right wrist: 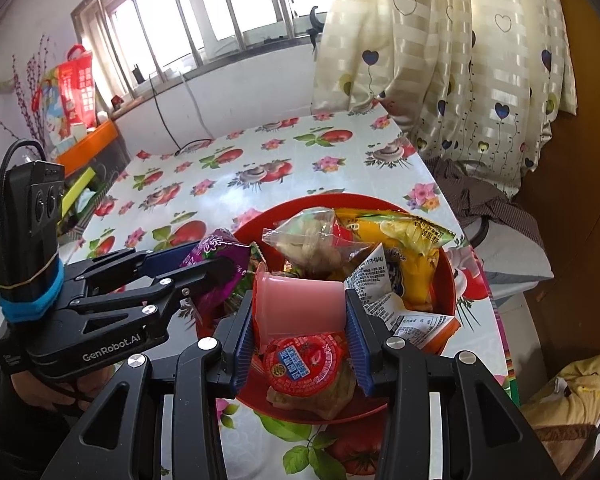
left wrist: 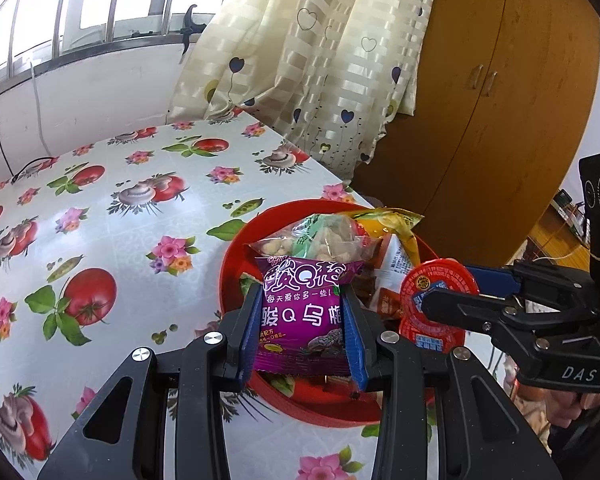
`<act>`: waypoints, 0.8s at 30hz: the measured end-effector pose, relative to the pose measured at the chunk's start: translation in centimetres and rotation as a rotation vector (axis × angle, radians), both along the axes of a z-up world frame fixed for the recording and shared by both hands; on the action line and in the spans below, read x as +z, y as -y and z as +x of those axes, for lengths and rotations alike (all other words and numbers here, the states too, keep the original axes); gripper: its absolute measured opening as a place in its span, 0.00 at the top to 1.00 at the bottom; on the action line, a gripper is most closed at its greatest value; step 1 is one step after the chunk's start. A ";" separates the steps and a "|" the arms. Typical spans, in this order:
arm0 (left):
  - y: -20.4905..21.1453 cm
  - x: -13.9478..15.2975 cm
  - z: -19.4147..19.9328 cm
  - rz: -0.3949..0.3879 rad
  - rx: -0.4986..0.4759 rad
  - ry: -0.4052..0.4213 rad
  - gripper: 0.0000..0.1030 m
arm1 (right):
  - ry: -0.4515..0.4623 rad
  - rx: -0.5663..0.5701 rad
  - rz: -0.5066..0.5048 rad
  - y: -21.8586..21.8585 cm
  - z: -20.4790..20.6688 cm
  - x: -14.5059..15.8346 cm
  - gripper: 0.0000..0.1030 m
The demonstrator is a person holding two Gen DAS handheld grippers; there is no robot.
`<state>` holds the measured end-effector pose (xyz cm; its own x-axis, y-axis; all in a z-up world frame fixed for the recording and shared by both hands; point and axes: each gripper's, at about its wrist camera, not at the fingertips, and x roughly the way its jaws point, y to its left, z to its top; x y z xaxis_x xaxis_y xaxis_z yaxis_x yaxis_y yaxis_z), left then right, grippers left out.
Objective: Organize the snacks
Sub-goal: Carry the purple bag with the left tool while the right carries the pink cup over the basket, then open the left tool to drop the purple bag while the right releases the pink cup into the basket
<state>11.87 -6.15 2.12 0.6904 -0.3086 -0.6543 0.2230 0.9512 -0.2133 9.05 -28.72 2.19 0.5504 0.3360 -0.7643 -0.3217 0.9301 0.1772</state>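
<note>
clearly, in the left wrist view the left claw (left wrist: 302,322) is pinching a purple snack packet (left wrist: 303,312) by its two side edges, the blue pads (left wrist: 250,328) pressed against it. the packet stands upright between the pads, its long axis running up and away from the claw, its lower edge over the near rim of the red bowl (left wrist: 230,276). so the bowl lies straight ahead and below the packet, and a release from here would, i judge, drop it onto the near part of the pile. to the right the right claw (left wrist: 444,300) comes in from the side, closed on a red-lidded jelly cup (left wrist: 440,284) above the bowl's right part. the bowl sits on the flowered worktop (left wrist: 112,216) near its right edge and holds a clear bag of pale pieces (left wrist: 324,240), a yellow packet (left wrist: 396,224) and small wrappers.

in the right wrist view the right claw (right wrist: 300,332) grips the pink jelly cup (right wrist: 300,304) across its body, the cup lying on its side with the red lid (right wrist: 300,364) turned toward the camera and its base pointing into the red bowl (right wrist: 448,276). the cup hangs over the bowl's near half. the left claw (right wrist: 216,268) enters from the left, carrying the purple snack packet (right wrist: 216,256) over the bowl's left rim. inside are the clear bag (right wrist: 304,240), the yellow packet (right wrist: 404,240) and a white printed packet (right wrist: 380,280). both hands are about equally near the bowl.
</note>
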 end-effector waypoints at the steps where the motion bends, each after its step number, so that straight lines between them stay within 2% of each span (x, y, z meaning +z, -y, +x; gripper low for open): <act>1: 0.1 -0.1 0.2 -0.001 -0.001 -0.003 0.63 | -0.002 0.000 -0.001 0.0 0.1 -0.1 0.63; 24: 0.7 -1.8 3.2 -0.039 -0.027 -0.036 0.63 | -0.020 0.006 -0.054 -0.8 2.7 -1.8 0.63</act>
<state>15.05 -6.89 0.32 0.6579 -0.3521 -0.6657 0.2398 0.9359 -0.2581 11.70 -27.96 0.41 0.5327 0.2973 -0.7923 -0.3239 0.9366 0.1337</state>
